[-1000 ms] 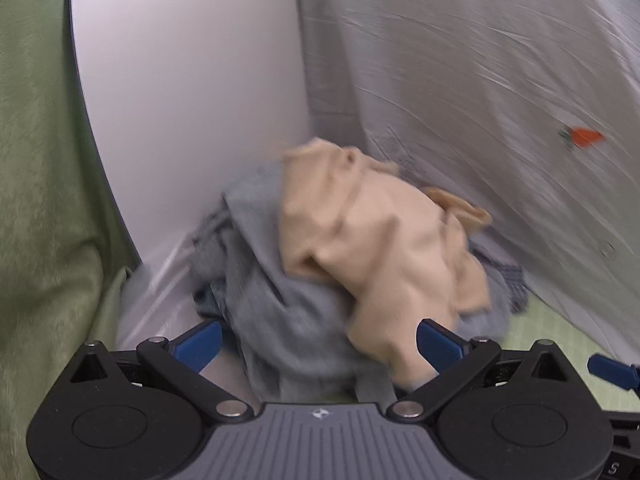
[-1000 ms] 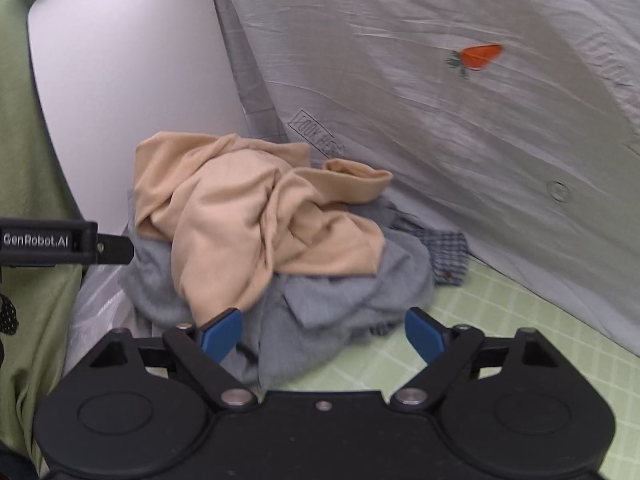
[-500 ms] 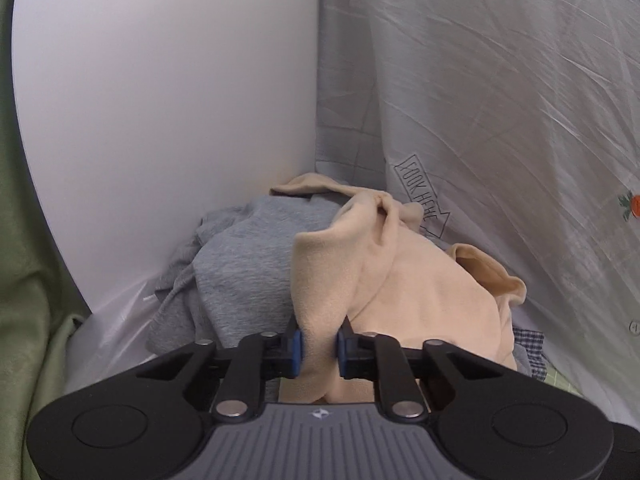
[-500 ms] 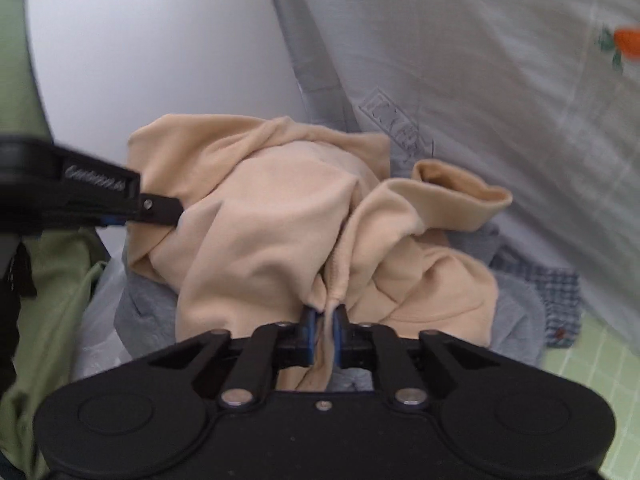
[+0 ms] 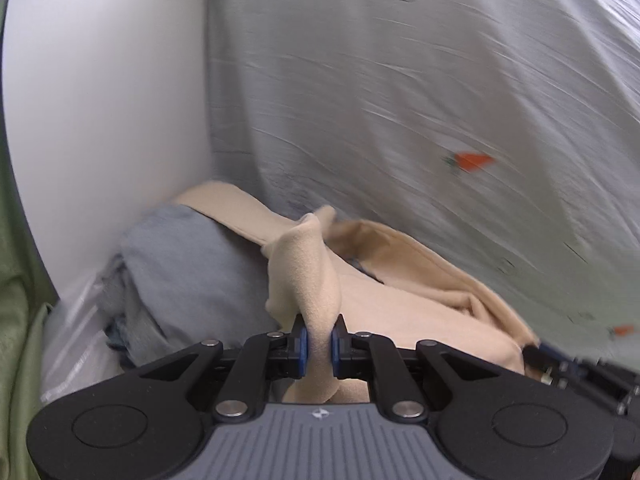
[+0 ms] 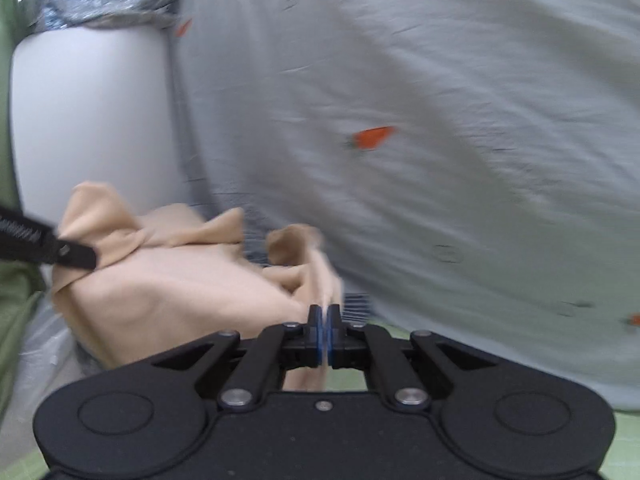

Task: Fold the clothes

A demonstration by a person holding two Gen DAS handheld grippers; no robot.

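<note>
A beige garment (image 5: 400, 300) lies bunched on top of a grey garment (image 5: 192, 264) in the corner. My left gripper (image 5: 318, 346) is shut on a thick fold of the beige garment and holds it up. My right gripper (image 6: 324, 338) is shut on another edge of the same beige garment (image 6: 180, 280), which stretches between the two grippers. The left gripper's finger shows at the left edge of the right wrist view (image 6: 60, 250), pinching the cloth. The grey garment is mostly hidden in the right wrist view.
A white panel (image 5: 104, 120) stands at the back left. A grey sheet with small carrot prints (image 5: 440, 100) hangs behind and to the right. Green cloth (image 5: 16, 320) lies at the left. A light green checked surface (image 6: 400, 380) lies under the pile.
Both grippers closed on the beige garment half a second ago and have since lifted it up and toward me, pulling it off the grey pile. The views are motion-blurred.
</note>
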